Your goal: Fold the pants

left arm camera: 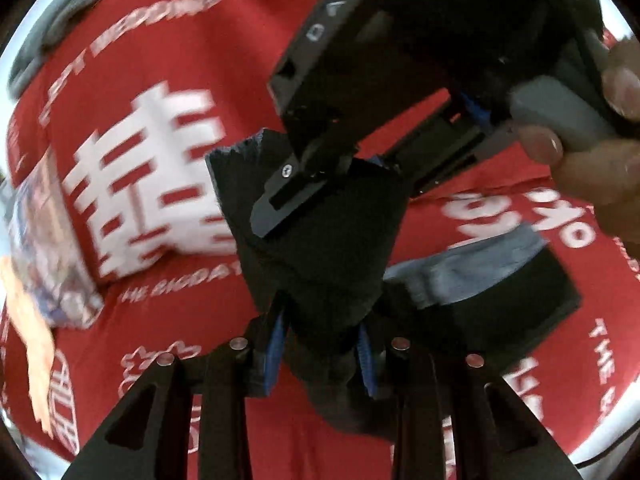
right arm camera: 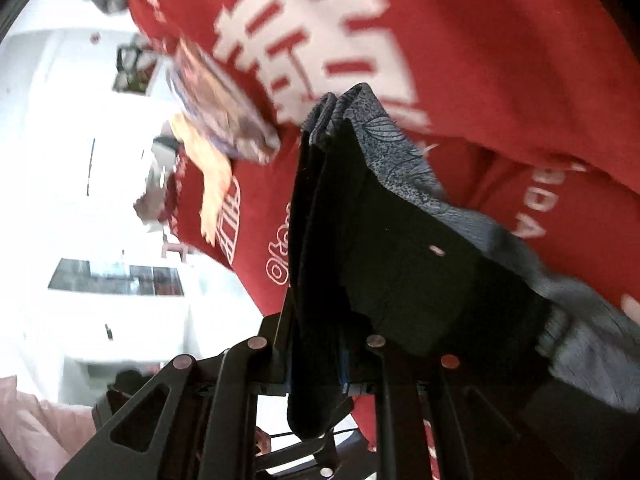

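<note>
The dark navy fabric pants hang bunched in the air above a red printed cloth with large white characters, pinched between both grippers at once. In the left wrist view the left gripper is closed down on a thick fold of the pants, blue pads pressing either side of the cloth. The right gripper enters from the upper right, its black finger lying against the same bunch, held by a bare hand. The long axis of the garment cannot be told here; a grey patterned lining strip trails off to the right. In the right wrist view the right gripper is clamped narrowly on folded pants, whose layered edge runs away from the camera, up the frame, toward the red cloth.
</note>
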### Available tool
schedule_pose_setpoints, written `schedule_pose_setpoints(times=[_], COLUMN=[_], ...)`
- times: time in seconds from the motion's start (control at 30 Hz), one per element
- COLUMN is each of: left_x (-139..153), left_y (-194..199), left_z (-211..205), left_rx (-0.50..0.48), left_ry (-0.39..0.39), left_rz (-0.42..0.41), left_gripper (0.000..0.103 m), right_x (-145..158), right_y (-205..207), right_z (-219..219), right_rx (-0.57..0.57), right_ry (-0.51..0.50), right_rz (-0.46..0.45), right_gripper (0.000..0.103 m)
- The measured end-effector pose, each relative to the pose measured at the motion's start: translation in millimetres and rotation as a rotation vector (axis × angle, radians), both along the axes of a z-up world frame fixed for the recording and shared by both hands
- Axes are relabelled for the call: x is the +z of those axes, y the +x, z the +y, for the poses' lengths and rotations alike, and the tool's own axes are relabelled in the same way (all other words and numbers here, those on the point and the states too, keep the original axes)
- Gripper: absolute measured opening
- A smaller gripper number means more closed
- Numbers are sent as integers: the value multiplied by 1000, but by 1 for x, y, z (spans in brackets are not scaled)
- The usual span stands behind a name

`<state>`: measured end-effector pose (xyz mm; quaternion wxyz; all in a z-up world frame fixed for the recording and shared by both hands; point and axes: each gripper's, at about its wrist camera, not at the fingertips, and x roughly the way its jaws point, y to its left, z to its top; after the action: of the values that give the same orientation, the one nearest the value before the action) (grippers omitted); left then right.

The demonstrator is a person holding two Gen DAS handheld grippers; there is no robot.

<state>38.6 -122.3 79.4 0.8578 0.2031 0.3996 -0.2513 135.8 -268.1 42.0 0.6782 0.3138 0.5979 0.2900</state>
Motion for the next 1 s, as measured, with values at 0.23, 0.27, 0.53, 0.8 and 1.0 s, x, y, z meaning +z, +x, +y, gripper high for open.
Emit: schedule_pose_setpoints(times=[0.23,0.27,0.53,0.8,1.0], left_x=[-6,-10,-73,-113,-95], left_y=[-58,-63,-110,-129,-126], left_z=[-103,-112,-195,-216,-198], left_rx=[-184,-200,-314,-362,-369], left_ry=[46,54,165,280,253], left_rz=[11,14,91,76,143], left_gripper=[32,32,32,38,63], right_x=[6,3,-63,-127,-134], right_y=[-89,-98,-178,-213,-217], right_z=[-121,-135,-230,-263,-262], right_rx=[-222,-247,-440,-497,-499], right_ry=[13,11,20,-28,-89], right_rz=[-30,-27,61,156,181], right_gripper=[17,17,17,17,18])
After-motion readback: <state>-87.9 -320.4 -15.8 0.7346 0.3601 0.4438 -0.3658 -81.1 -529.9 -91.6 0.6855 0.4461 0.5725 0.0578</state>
